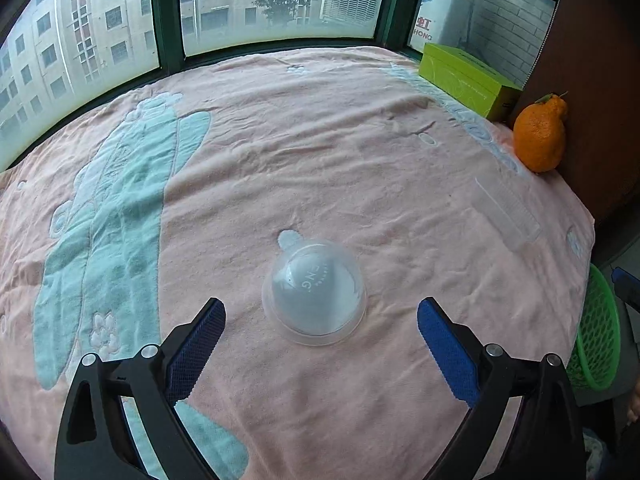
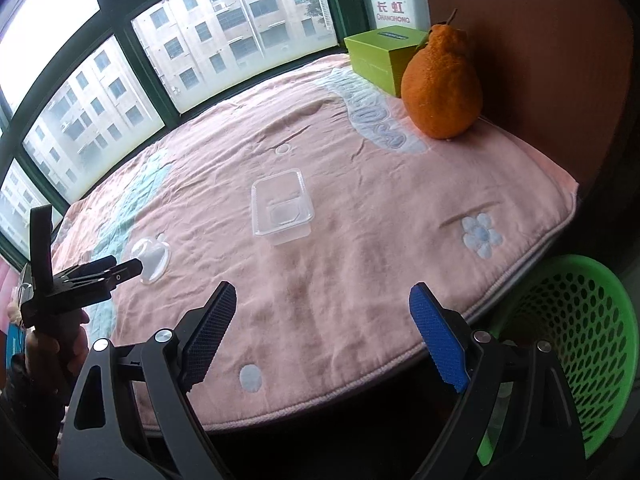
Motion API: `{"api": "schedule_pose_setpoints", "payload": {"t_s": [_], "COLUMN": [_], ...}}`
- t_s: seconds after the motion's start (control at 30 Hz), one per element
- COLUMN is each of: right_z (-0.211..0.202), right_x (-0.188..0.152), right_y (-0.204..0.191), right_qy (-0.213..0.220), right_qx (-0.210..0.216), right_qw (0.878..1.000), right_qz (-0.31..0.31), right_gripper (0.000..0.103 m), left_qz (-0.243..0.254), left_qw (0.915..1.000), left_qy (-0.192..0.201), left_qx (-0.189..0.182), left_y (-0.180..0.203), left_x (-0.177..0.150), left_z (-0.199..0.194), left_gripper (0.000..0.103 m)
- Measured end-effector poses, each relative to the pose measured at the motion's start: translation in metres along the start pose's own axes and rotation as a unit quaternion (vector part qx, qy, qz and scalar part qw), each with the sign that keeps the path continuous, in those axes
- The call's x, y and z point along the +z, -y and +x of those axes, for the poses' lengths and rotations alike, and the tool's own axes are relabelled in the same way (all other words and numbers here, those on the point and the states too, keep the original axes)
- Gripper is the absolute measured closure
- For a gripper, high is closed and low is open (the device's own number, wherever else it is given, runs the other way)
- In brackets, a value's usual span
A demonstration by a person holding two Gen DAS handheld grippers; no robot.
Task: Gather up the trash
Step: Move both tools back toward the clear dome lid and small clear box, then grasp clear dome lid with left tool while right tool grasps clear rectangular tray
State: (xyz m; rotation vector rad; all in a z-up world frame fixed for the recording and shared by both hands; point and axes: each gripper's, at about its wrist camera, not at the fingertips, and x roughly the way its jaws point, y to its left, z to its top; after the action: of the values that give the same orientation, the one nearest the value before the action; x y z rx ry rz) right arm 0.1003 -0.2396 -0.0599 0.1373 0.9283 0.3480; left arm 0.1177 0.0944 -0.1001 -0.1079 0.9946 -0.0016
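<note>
Where the green-framed window (image 1: 172,12) runs along the far side, a pink blanket (image 1: 340,152) with pale blue patterns covers the whole surface. Off its near right edge stands a green mesh basket (image 2: 576,344), lower than the blanket. At the far right corner a lime-green box (image 2: 380,58) sits against a brown panel (image 2: 540,60), with a knobbly orange citrus fruit (image 2: 440,84) just in front of it. A clear rectangular plastic tray (image 2: 282,210) rests open side up near the blanket's middle, well apart from the fruit. A clear dome-shaped lid (image 1: 314,292) lies rim down on the blanket, directly ahead of the left gripper (image 1: 320,320), whose blue-padded jaws stand wide apart and do not touch it. The right gripper (image 2: 324,312) hangs over the blanket's near edge, jaws spread wide with nothing between them.
</note>
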Motion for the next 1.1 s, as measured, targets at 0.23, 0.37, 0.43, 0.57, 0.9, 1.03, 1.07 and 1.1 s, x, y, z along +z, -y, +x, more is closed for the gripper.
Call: {"api": "schedule_pose_setpoints", "payload": {"t_s": [0.23,0.37,0.43,0.57,0.9,1.03,1.07,1.1], "right_z": [0.034,0.053,0.062,0.083,0.129,0.139,0.140,0.142], "right_x": [0.017,0.028,0.033,0.040,0.059,0.061,0.062,0.062], "right_y": [-0.017,-0.026,-0.031,-0.043,-0.045,-0.046,-0.047,-0.049], "right_qy": [-0.020,-0.027,-0.032,-0.043,-0.066,-0.072,-0.072,-0.072], "right_qx": [-0.001,0.000,0.003,-0.003,-0.026,-0.026,-0.027,-0.030], "right_qw": [1.000,0.999,0.998,0.997,0.995,0.995,0.995,0.994], "right_qz": [-0.022,-0.038,-0.046,-0.067,-0.071,-0.070,-0.070,-0.072], "right_gripper": [0.015,0.015,0.015,0.015,0.016,0.019,0.020,0.022], "left_qz": [0.003,0.003,0.009,0.008,0.010,0.009,0.009,0.010], "left_qw": [1.0000,0.9999,0.9998,0.9997,0.9996,0.9995,0.9995,0.9996], "left_qy": [-0.007,-0.014,-0.015,-0.020,-0.019,-0.020,-0.020,-0.020], "left_qx": [0.000,-0.008,-0.007,-0.009,-0.019,-0.022,-0.021,-0.020], "left_y": [-0.008,-0.010,-0.009,-0.011,-0.010,-0.011,-0.011,-0.010], "left_x": [0.005,0.008,0.009,0.011,0.012,0.012,0.012,0.012], "left_z": [0.017,0.025,0.028,0.034,0.040,0.040,0.040,0.039], "left_gripper": [0.016,0.021,0.024,0.029,0.038,0.041,0.041,0.041]}}
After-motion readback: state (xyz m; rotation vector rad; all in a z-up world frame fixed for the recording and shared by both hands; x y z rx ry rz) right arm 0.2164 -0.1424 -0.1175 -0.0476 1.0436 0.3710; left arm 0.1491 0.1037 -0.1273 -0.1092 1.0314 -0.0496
